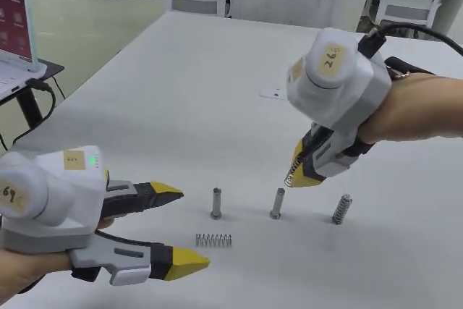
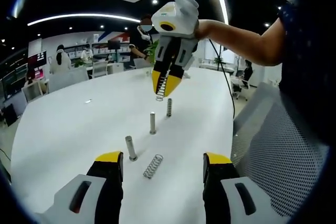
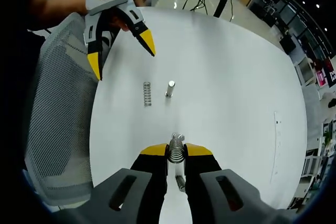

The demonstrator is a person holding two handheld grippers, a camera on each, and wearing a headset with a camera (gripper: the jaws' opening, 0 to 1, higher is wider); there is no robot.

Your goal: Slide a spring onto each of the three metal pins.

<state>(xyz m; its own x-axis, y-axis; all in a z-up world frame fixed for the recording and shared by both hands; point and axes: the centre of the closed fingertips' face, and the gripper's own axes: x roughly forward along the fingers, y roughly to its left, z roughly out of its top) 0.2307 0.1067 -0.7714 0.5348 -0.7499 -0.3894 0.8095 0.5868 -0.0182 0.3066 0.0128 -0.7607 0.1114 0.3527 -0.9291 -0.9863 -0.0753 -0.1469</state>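
Head view: the right gripper (image 1: pixel 302 173) hangs above the white tabletop (image 1: pixel 181 92). Its jaws are clamped on a held spring (image 1: pixel 291 171) just above the middle pin (image 1: pixel 278 203). A fitted spring (image 1: pixel 341 209) sits on the right pin (image 1: pixel 337 220), and the left pin (image 1: pixel 216 203) is bare. A loose spring (image 1: pixel 214 239) lies flat near the left gripper (image 1: pixel 190 226), whose jaws stand apart, empty.

Left gripper view: the loose spring (image 2: pixel 153 166) lies between the spread jaws, beside the nearest pin.

Right gripper view: the held spring (image 3: pixel 177 148) sticks out from the pinched jaws.
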